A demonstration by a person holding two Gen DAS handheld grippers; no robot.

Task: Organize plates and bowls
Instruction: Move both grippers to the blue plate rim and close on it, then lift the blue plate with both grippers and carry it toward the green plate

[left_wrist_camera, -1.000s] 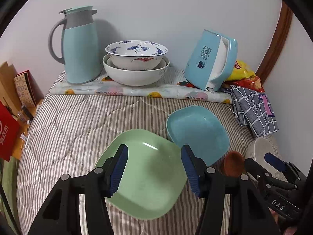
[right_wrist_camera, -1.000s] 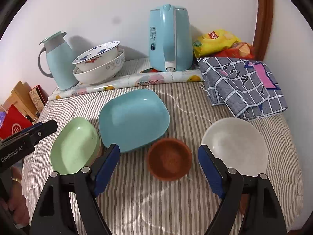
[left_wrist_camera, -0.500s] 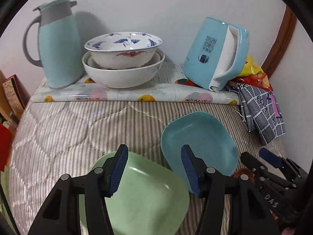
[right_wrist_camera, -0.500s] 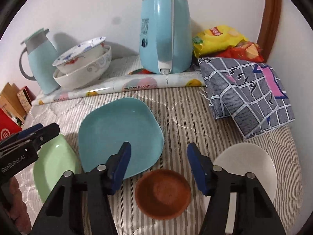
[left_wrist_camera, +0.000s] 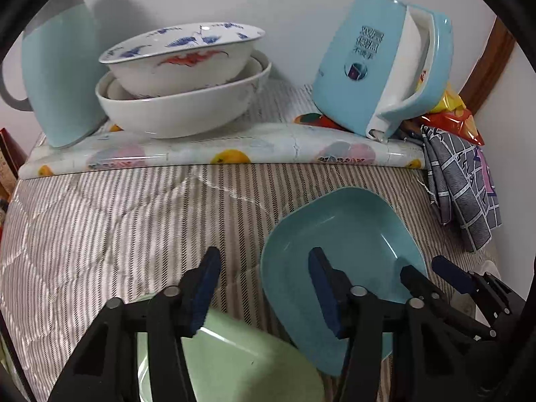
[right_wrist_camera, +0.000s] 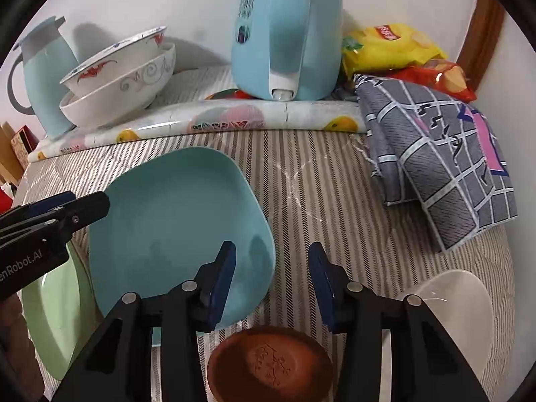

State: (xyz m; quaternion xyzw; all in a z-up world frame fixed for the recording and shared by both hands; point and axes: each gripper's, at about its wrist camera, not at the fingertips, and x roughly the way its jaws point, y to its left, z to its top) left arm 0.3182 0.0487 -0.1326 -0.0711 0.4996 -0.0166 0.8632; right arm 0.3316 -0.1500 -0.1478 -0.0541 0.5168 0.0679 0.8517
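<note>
A teal square plate (right_wrist_camera: 177, 227) lies on the striped cloth; it also shows in the left wrist view (left_wrist_camera: 341, 234). A light green plate (left_wrist_camera: 234, 361) lies at its left, seen too in the right wrist view (right_wrist_camera: 57, 315). A small brown bowl (right_wrist_camera: 271, 361) and a white bowl (right_wrist_camera: 459, 298) lie to the right. My left gripper (left_wrist_camera: 264, 288) is open over the gap between the green and teal plates. My right gripper (right_wrist_camera: 273, 281) is open, its left finger over the teal plate's right edge. Both are empty.
Two stacked patterned bowls (left_wrist_camera: 181, 77) stand at the back between a teal jug (left_wrist_camera: 57, 67) and a light blue kettle (left_wrist_camera: 382, 63), on a fruit-print mat (left_wrist_camera: 234, 150). A grey checked cloth (right_wrist_camera: 442, 164) and snack bags (right_wrist_camera: 395, 50) lie at the right.
Both grippers have moved forward toward the back of the table. The right gripper's jaws have narrowed. The green plate and the brown bowl have slid low in the views.
</note>
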